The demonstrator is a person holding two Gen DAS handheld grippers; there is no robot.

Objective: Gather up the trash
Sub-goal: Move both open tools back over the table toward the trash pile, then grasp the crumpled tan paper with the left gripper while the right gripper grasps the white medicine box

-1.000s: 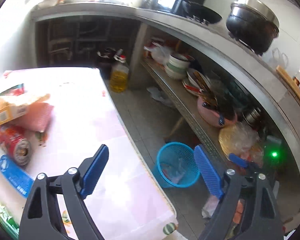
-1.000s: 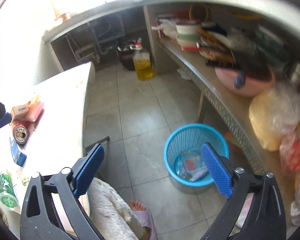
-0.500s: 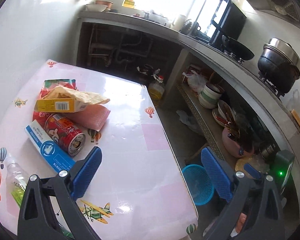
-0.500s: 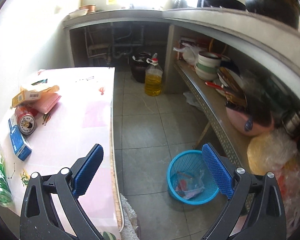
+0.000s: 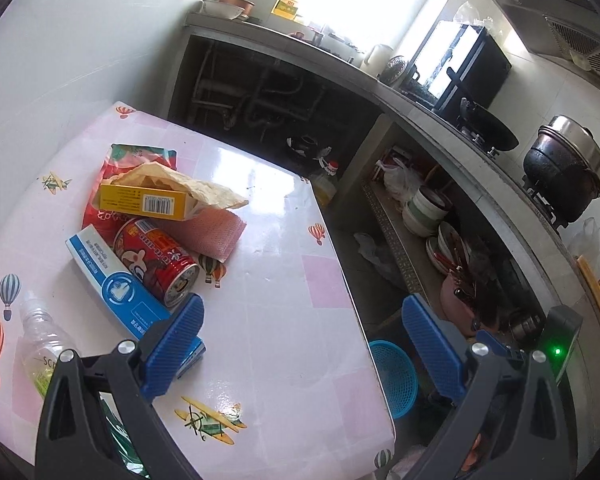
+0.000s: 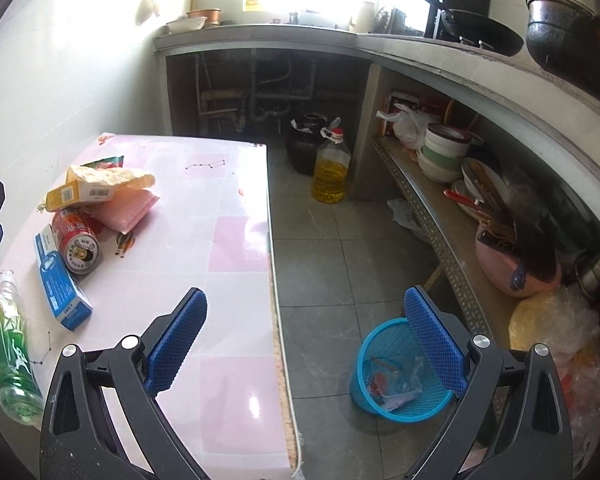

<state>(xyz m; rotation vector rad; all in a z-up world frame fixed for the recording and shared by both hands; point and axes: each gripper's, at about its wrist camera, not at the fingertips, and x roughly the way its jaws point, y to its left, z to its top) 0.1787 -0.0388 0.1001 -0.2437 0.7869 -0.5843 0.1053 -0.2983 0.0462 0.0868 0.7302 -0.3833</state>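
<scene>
Left tool (image 5: 300,348): blue-padded jaws spread wide, nothing between them, above the pink checked desk (image 5: 276,280). Right tool (image 6: 306,340): likewise wide and empty, over the desk's edge and the grey tiled floor (image 6: 316,264). Trash lies clustered at the desk's far left: red drink can (image 5: 156,260) on its side, long blue-and-white carton (image 5: 120,292) touching it, yellow barcoded box (image 5: 144,202), crumpled tan paper wrapper (image 5: 180,182), clear plastic bottle (image 5: 40,340). Round blue mesh basket (image 6: 400,368) on the floor, holding scraps.
</scene>
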